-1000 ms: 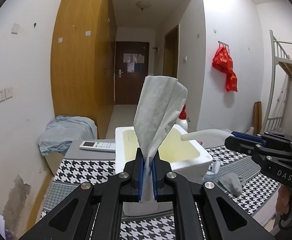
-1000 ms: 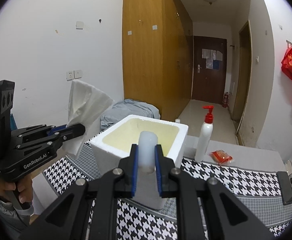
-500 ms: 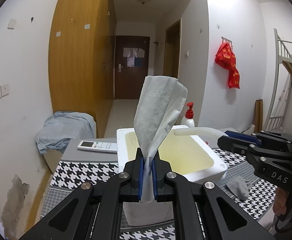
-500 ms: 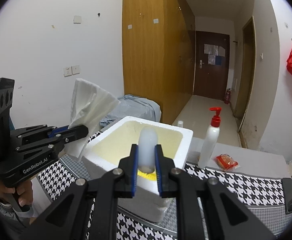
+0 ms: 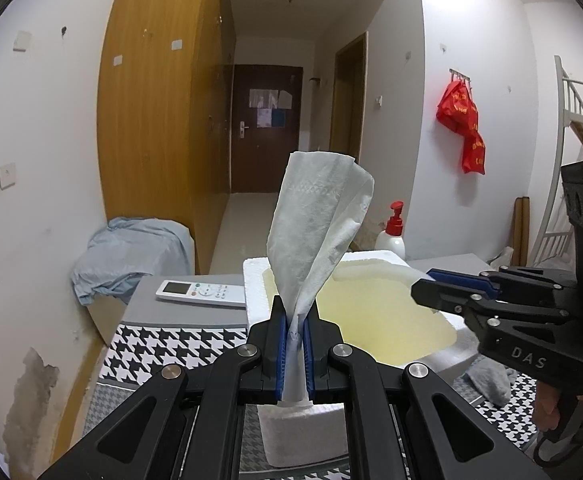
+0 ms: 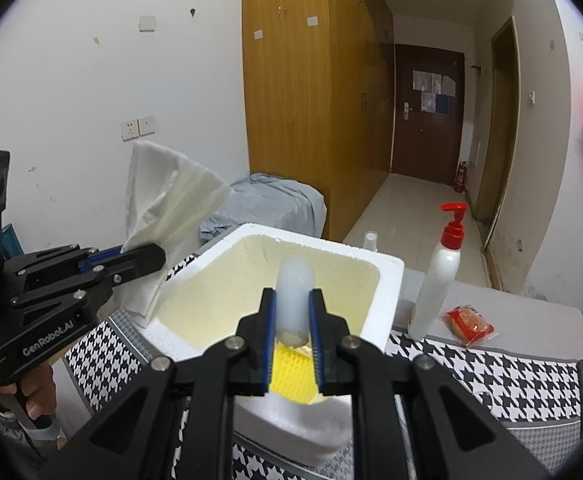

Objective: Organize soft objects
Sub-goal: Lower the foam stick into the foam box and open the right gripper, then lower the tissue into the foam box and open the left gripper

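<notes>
Both grippers tilted slightly down over the foam box (image 6: 387, 280). Left gripper (image 5: 296, 340) pinched a tissue (image 5: 315, 232) that stood upright above the box's near edge; right gripper (image 6: 294, 320) clamped a white tube (image 6: 294, 292) over its open interior.

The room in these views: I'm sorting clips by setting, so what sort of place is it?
Probably a dormitory room or small flat. A metal bunk bed ladder stands at the right, a tall wooden wardrobe lines the hallway to an entrance door, and a remote control lies on the table.
</notes>
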